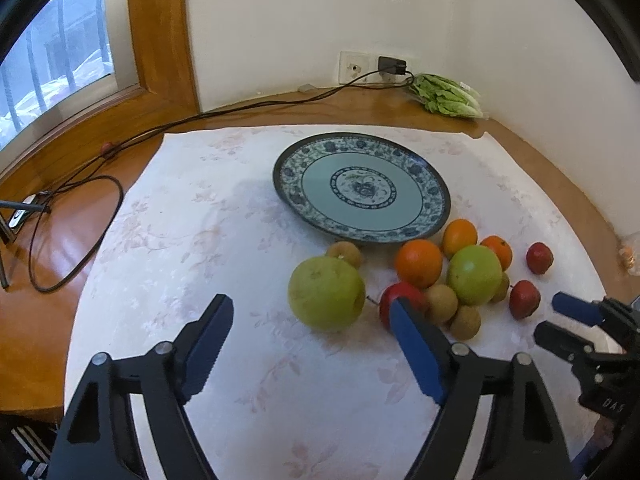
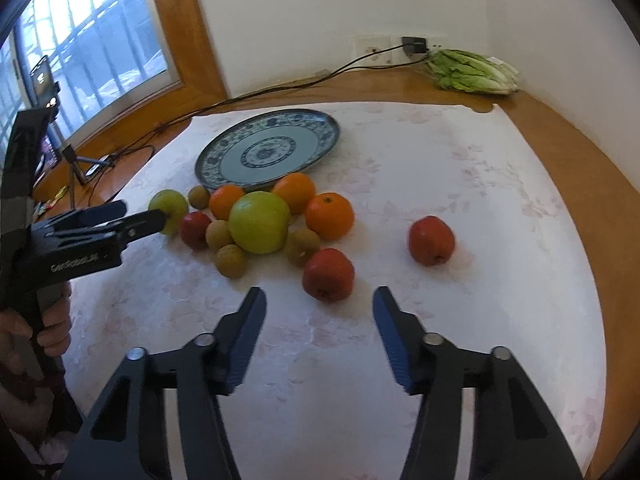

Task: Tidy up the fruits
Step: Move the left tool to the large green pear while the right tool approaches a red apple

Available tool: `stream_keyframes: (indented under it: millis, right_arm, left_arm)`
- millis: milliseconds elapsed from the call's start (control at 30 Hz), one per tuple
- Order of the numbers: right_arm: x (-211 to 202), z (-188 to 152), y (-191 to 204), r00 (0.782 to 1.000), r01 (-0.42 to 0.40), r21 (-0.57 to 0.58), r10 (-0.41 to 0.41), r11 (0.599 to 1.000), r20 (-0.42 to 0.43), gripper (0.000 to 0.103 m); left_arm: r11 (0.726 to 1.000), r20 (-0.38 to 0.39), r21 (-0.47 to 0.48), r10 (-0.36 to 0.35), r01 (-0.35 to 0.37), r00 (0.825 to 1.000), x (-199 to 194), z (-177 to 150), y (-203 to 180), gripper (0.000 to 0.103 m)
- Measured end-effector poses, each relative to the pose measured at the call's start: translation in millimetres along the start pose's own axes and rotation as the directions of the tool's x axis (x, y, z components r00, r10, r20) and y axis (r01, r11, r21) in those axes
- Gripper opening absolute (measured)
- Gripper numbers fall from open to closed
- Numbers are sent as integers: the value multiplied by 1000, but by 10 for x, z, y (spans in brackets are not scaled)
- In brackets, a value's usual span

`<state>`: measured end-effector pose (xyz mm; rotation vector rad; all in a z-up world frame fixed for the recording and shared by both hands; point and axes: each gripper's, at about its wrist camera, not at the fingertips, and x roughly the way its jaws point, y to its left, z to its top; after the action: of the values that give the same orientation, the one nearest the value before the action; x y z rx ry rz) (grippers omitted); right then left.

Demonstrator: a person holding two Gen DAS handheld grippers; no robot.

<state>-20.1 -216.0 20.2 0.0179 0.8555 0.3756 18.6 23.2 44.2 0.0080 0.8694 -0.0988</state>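
A loose heap of fruit lies on the white cloth in front of the blue-patterned plate (image 1: 362,188). My left gripper (image 1: 311,303) is open, and the large green apple (image 1: 326,294) sits just beyond its fingertips with the pads clear of it. A red apple (image 1: 400,292) shows behind the right finger. Oranges (image 1: 418,262), a second green apple (image 1: 474,274) and several small brown fruits (image 1: 440,304) crowd together. My right gripper (image 2: 319,292) is open, and a red apple (image 2: 328,274) rests on the cloth just past its tips, untouched. Another red apple (image 2: 431,240) lies alone to the right.
A bag of lettuce (image 2: 472,70) lies in the far corner by a wall socket with a charger (image 1: 392,65). Its black cable (image 1: 80,184) loops over the wooden table at the left. A phone on a small tripod (image 2: 44,80) stands by the window. A person's hand (image 2: 56,324) grips the left tool.
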Motion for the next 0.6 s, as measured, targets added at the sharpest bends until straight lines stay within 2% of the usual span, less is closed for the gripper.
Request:
stream_keyframes:
  millis: [100, 300, 600]
  right_arm:
    - [69, 19, -7, 1000, -10, -1, 10, 1000, -14, 44]
    - [155, 31, -40, 999, -14, -1, 14, 1000, -34, 43]
    - [255, 27, -90, 998, -17, 4, 17, 1000, -53, 43]
  left_arm:
    - [1000, -12, 0, 3, -3, 1000, 46, 9, -20, 82]
    - [1000, -23, -6, 2, -2, 1000, 134, 13, -13, 80]
    - [999, -28, -31, -18, 17, 999, 185, -4, 51, 67]
